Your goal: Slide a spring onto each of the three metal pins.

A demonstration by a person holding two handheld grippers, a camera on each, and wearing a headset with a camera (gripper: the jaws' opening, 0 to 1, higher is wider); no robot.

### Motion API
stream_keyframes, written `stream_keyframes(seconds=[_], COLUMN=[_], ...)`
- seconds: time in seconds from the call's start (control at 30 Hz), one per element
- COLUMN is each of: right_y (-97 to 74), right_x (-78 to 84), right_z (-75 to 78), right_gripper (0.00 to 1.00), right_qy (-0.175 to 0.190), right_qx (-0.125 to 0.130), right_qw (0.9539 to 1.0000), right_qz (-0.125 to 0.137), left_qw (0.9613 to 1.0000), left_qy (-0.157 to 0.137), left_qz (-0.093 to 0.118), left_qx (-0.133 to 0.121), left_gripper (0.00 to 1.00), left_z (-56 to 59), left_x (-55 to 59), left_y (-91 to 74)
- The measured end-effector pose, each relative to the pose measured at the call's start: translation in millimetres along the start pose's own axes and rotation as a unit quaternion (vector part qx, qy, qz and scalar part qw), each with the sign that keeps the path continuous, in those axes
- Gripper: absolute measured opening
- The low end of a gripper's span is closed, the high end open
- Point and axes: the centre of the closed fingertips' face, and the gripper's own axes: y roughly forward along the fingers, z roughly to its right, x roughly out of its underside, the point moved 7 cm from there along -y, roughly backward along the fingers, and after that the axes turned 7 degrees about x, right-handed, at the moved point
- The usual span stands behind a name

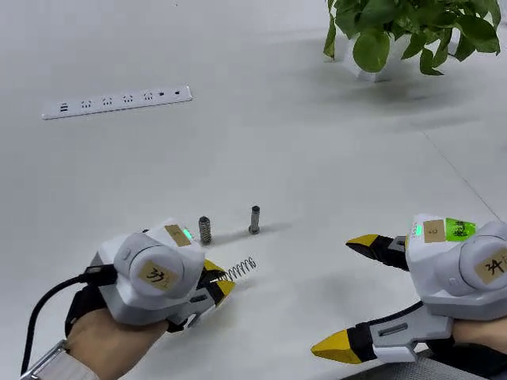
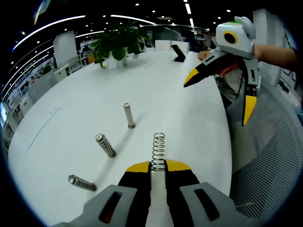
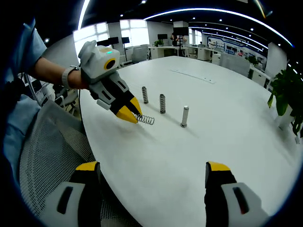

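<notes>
One spring (image 1: 242, 268) pinched in left tool (image 1: 224, 286); its tan labels (image 1: 158, 275) illegible

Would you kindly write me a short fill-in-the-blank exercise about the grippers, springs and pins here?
The left gripper is shut on a ___. Besides the bare pin, the loaded pins number ___. The jaws of the right gripper stand ___, holding nothing. Missing words: spring; two; open.
</notes>
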Motion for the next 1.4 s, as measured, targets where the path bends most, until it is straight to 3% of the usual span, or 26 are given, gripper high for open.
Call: stream_keyframes(seconds=[0.13,0.27,0.63,0.93,1.2,1.4], right_y=[4.6,8.7,19.8,30.8,35.6,40.5], right_x=[-4.3,-9.4,-33.2,-51.8,-66.2,-72.3], right_z=[-6.4,-12.6,-24.5,-35.1,-44.5,-46.1], right_gripper=[0.90,0.88,0.81,0.63,0.35,0.30], right_qy=[-0.015,-0.027,-0.037,-0.075,-0.085,-0.086], right_qx=[-0.016,-0.031,-0.064,-0.106,-0.162,-0.186], right_qw=[0.9997,0.9991,0.9972,0.9914,0.9830,0.9785], right_qz=[-0.005,-0.006,0.005,-0.012,-0.016,-0.025], left_qw=[0.9998,0.9998,0.9983,0.9966,0.9961,0.9944], left_qy=[0.010,-0.005,0.019,0.025,0.035,0.042], left_qz=[0.014,0.022,0.055,0.075,0.077,0.089], left_qx=[0.004,-0.001,0.004,0.023,0.026,0.039], left_gripper=[0.10,0.10,0.10,0.10,0.10,0.10], left_z=[6.8,9.0,22.3,34.6,38.6,45.0], left_x=[6.0,10.8,5.7,7.5,11.7,9.3], left_y=[-7.4,-12.7,-28.2,-33.9,-38.7,-41.9])
